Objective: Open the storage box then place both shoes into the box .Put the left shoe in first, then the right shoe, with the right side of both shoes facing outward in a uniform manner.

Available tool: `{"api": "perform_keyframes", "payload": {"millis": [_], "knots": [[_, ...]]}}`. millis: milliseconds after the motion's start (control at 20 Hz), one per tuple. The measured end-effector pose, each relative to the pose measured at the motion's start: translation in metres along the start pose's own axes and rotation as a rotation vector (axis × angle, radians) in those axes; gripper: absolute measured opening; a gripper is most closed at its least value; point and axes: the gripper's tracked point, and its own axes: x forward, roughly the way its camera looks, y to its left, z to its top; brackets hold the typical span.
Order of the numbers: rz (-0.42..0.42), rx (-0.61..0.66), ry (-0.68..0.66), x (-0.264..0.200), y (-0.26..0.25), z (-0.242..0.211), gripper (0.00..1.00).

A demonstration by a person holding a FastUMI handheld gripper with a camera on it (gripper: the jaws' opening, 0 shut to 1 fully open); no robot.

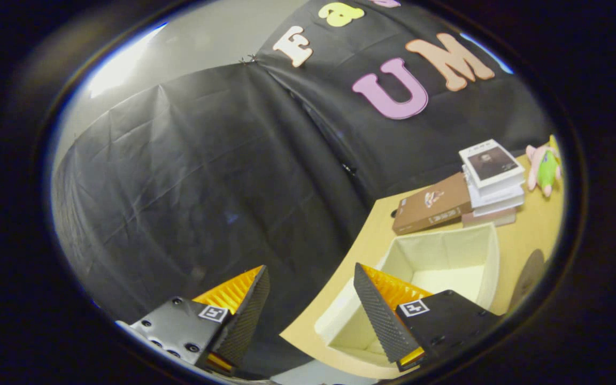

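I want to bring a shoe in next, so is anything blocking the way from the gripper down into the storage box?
Nothing visible does. The storage box sits open and empty just beyond the gripper, whose fingers are apart and hold nothing. The books lie behind the box.

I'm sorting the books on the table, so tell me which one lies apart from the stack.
The brown book, lying flat alone beside the stack of books, just beyond the open storage box. The gripper is open, holding nothing.
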Motion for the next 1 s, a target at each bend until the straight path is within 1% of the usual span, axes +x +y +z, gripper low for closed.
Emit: {"api": "perform_keyframes", "payload": {"millis": [250,600,850,1000], "knots": [[-0.143,-0.135,-0.053,-0.033,-0.059,0.017,0.99],[-0.311,-0.274,-0.061,-0.09,-0.141,0.029,1.0],[-0.44,-0.386,-0.024,-0.131,-0.204,0.023,1.0],[-0.491,-0.396,0.002,-0.151,-0.233,0.017,1.0]]}}
